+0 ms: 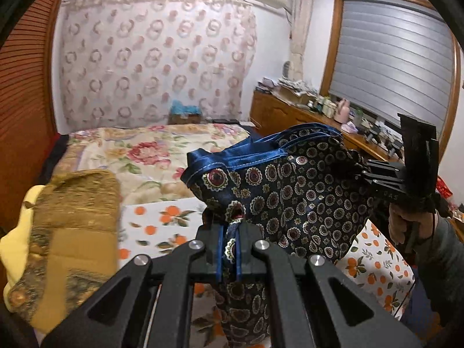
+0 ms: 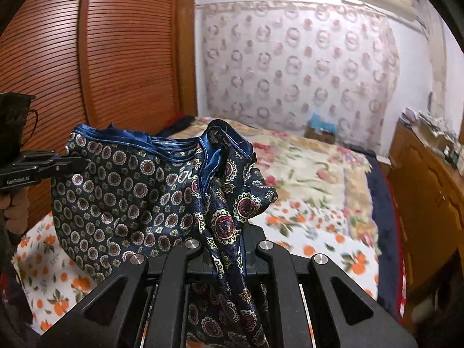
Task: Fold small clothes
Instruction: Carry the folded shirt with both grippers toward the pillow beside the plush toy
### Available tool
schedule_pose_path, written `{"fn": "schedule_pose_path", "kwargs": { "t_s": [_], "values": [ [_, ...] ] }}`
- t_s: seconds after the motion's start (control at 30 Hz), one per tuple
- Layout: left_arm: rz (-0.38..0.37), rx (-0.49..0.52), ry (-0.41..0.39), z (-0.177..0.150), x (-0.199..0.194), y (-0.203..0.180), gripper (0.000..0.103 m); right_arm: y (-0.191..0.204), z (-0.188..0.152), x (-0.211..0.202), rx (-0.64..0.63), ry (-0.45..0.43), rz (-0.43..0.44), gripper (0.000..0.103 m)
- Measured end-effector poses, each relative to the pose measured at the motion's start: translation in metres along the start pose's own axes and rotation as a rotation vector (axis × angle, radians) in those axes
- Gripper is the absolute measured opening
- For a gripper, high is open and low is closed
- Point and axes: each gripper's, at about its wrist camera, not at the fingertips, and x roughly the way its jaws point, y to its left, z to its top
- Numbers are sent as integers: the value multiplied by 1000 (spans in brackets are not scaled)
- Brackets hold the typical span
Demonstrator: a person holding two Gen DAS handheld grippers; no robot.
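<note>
Below my jaws stands the bed (image 1: 95,156). Its far portion carries a cream quilt with red flowers (image 2: 307,162). The near portion is covered by a white sheet printed with oranges (image 1: 162,223). On my left side, a mustard-gold folded blanket (image 1: 72,232) rests on the bed, with a pale yellow cloth (image 1: 14,249) just beside it.
</note>
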Motion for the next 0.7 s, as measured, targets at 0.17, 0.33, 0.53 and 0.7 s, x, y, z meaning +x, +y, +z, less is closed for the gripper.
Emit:
{"fn": "schedule_pose_path", "kwargs": {
  "t_s": [0.17, 0.33, 0.53, 0.7],
  "values": [
    [64, -39, -60, -5, -33, 29, 2, 34, 34, 21, -74, -26, 49, 7],
    [139, -92, -115, -13, -58, 70, 2, 70, 74, 49, -146, -54, 95, 7],
    [235, -176, -168, -27, -74, 120, 2, 119, 121, 98, -224, -65, 148, 7],
    [297, -251, -167, -52, -75, 156, 2, 163, 147, 145, -318, -65, 197, 7]
  ]
}}
